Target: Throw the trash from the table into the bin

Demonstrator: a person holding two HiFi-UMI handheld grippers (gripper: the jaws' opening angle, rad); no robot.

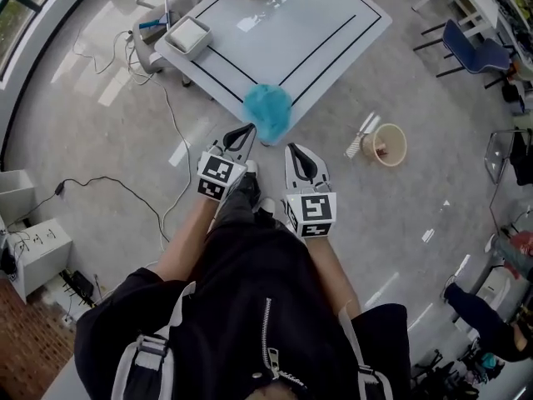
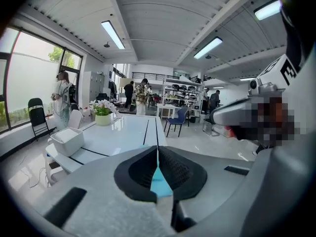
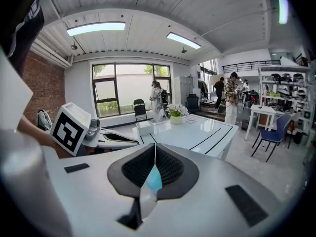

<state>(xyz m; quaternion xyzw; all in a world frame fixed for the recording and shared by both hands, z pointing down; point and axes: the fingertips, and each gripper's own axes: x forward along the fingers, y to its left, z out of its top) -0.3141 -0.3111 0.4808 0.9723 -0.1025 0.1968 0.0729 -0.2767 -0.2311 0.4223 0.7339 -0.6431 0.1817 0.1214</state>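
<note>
Head view and both gripper views. The left gripper is shown with its jaws closed on the crumpled blue trash, which is carried at the jaw tips, over the near edge of the white table. The right gripper is held just beside it, jaws pressed together; whether they also pinch the trash cannot be told. The bin is seen on the floor to the right, well apart from the trash.
</note>
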